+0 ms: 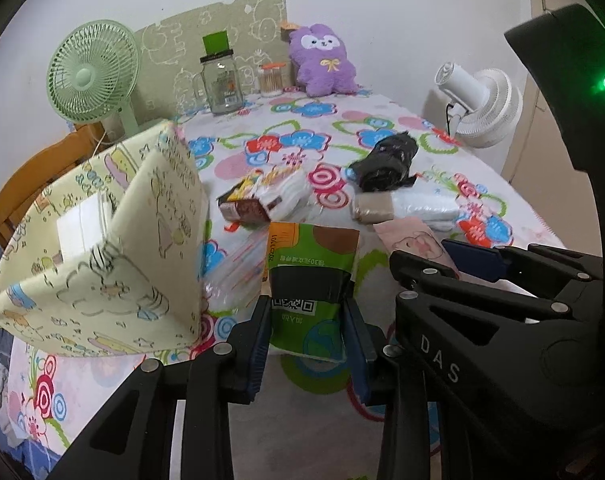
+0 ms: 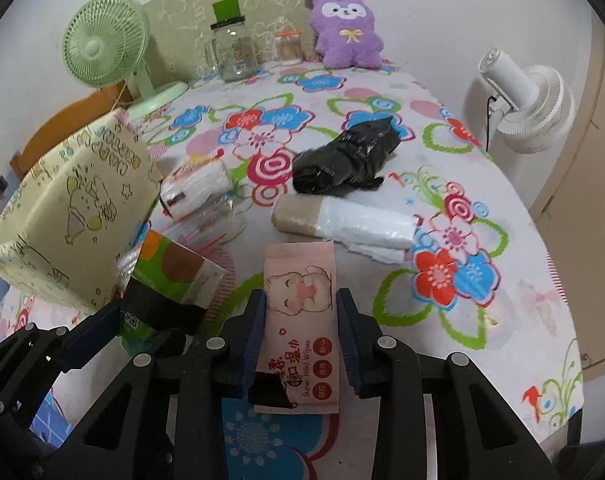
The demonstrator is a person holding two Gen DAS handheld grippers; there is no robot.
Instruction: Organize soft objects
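Observation:
My left gripper (image 1: 308, 326) is shut on a green tissue pack (image 1: 314, 268), held above the flowered tablecloth next to the yellow fabric storage box (image 1: 102, 248). My right gripper (image 2: 302, 324) is shut on a pink wet-wipes pack (image 2: 302, 312). The green pack also shows in the right wrist view (image 2: 170, 276), as does the box (image 2: 70, 216). On the table lie a clear tissue pack (image 2: 194, 190), a black bag roll (image 2: 346, 156) and a white bag roll (image 2: 350, 220).
At the far end stand a green fan (image 1: 90, 76), a glass jar (image 1: 220, 84), a cotton-swab jar (image 1: 272, 80) and a purple plush (image 1: 324, 60). A white fan (image 1: 482, 108) stands at the right. A clear straw pack (image 1: 238, 268) lies by the box.

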